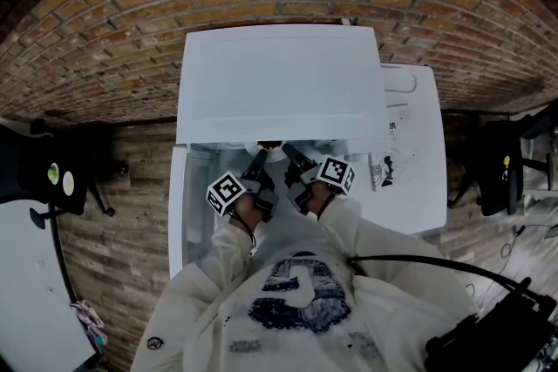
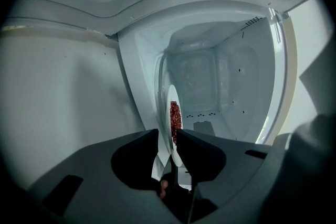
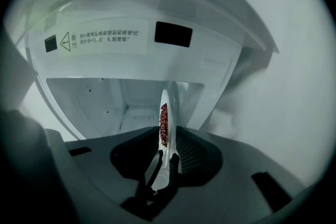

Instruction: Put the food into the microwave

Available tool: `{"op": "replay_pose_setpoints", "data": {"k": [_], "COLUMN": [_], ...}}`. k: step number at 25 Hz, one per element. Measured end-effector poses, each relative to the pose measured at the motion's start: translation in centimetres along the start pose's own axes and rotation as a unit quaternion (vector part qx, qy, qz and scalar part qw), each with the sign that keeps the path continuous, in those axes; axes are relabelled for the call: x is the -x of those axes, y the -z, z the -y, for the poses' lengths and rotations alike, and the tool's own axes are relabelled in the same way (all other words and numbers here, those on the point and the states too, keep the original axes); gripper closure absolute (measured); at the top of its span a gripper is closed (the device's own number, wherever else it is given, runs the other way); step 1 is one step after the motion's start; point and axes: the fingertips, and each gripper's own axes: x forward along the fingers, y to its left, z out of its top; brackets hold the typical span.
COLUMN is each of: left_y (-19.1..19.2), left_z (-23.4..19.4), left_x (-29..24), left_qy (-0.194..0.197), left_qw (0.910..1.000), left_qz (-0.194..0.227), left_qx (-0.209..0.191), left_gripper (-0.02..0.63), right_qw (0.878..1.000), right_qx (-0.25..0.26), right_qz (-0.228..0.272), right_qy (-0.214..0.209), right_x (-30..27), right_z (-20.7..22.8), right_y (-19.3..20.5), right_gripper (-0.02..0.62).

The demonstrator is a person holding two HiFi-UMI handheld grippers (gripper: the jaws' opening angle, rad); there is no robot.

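**Plate of food in the microwave's mouth, held from both sides**

Food (image 1: pixel 270 144), a patch of small dark-red pieces, lies on a white plate (image 1: pixel 275 154) at the centre of the head view, just under the front edge of the white microwave (image 1: pixel 279 83). The microwave's door (image 1: pixel 177 205) stands open at the left of that frame. The microwave sits on a white bench (image 1: pixel 423 179) against a brick wall (image 1: pixel 105 30).

The left hand-held gripper (image 1: pixel 259 154) has the plate's rim between its jaws. In its own view the left hand-held gripper (image 2: pixel 166 136) stands spread, with a gap beside the plate (image 2: pixel 169 97), so it does not pinch. Beyond the food (image 2: pixel 175 115), the pale cavity (image 2: pixel 210 76) fills the upper middle of the frame.

The right hand-held gripper (image 1: pixel 290 154) meets the plate from the other side. In its view the right hand-held gripper (image 3: pixel 167 136) is pinched on the rim of the plate (image 3: pixel 166 99), with the food (image 3: pixel 163 123) just above the jaws.

Whether the plate rests on the cavity floor cannot be told.
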Motion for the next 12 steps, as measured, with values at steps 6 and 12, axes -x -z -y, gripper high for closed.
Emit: {"op": "replay_pose_setpoints", "data": {"k": [6,12], "left_y": [0.7,2.5], "left_z": [0.3,0.5], "left_x": [0.9,1.4], "left_qy": [0.009,0.021], "left_qw": [0.9999,0.9993], "left_qz": [-0.008,-0.03], "left_qx": [-0.005,0.002], "left_gripper": [0.499,0.499], "right_qw": [1.0,1.0], "right_qx": [-0.009,-0.019], "right_qz": [0.003,-0.009], "right_qy": [-0.002,-0.007], "right_x": [1.1,1.6], "right_z": [0.1,0.0], "right_y": [0.2,1.2], "right_gripper": [0.508,0.508]}}
